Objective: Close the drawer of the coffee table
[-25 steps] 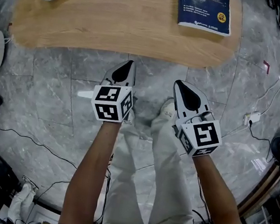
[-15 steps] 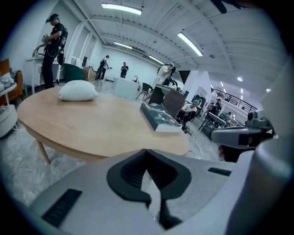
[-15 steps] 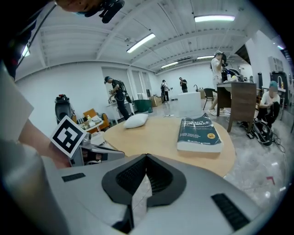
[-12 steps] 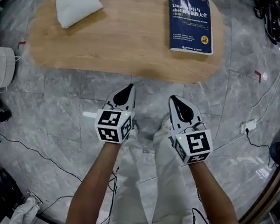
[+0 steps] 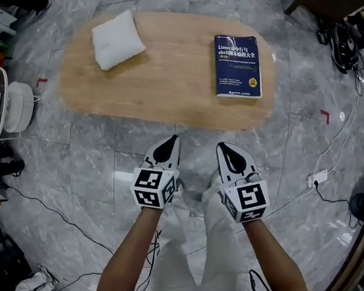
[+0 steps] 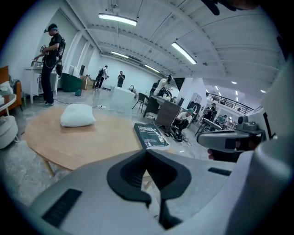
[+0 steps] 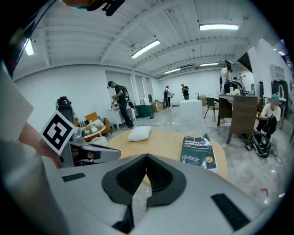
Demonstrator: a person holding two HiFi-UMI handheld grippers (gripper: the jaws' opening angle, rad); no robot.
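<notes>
Tiles of grey stone floor (image 5: 86, 162) lie under both tools, which are held side by side above the person's legs (image 5: 213, 259) in pale trousers. The left hand-held gripper (image 5: 169, 144) has its jaws pressed together at the tips with nothing between them; its own view shows the dark pads meeting at a point. The right hand-held gripper (image 5: 225, 152) is the same, jaws closed on nothing, and it hangs just beside the left one without touching it.

Ahead of both stands the oval wooden coffee table, its worktop (image 5: 171, 73) well apart from the jaw tips, with a strip of bare floor between. The drawer cannot be made out in any view; only the top and the near edge show. A dark blue book (image 5: 237, 67) lies flat on the worktop ahead of the right hand-held gripper. A white pillow (image 5: 118, 39) rests on the worktop ahead and to the left of the left hand-held gripper. Far out to the left of the left hand-held gripper, a white round appliance (image 5: 13, 106) stands on the floor. To the right of the right hand-held gripper, a white cable (image 5: 344, 123) runs along the floor.
</notes>
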